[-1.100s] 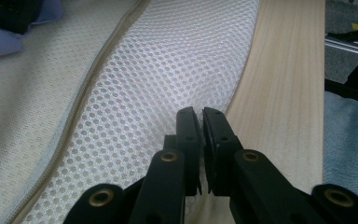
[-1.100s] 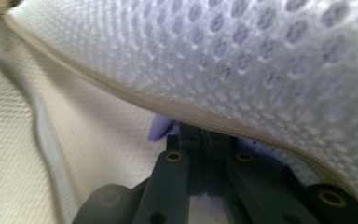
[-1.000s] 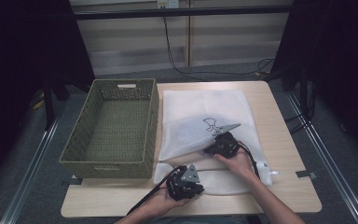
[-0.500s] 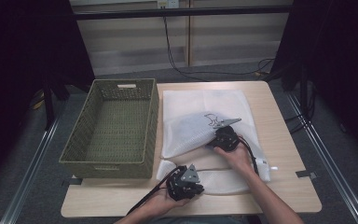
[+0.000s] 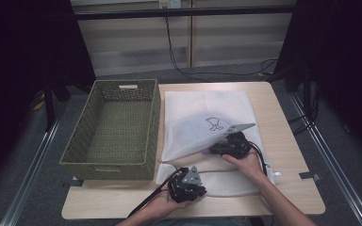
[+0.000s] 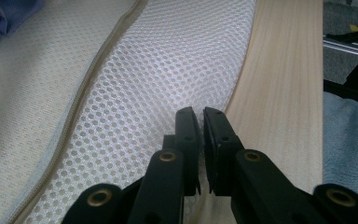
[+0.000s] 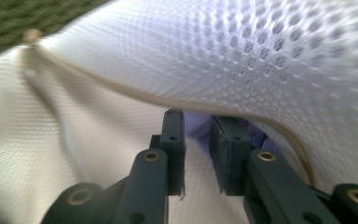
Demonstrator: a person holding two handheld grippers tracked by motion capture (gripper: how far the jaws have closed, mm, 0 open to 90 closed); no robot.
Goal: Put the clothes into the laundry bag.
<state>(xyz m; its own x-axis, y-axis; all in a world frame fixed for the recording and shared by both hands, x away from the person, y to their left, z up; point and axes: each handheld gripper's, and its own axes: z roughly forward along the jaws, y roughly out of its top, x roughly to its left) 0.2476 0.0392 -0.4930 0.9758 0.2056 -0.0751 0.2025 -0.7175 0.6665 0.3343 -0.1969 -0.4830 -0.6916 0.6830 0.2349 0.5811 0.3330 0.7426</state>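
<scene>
Left gripper (image 6: 201, 114) pinching one mesh bag (image 5: 202, 117); right gripper (image 7: 196, 122) spread; one basket (image 5: 82, 160).

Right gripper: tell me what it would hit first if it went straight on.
The right gripper, jaws just opening with nothing gripped, points under the lifted edge of the mesh bag. It would probably meet the bluish cloth inside first; depth is unclear.
</scene>
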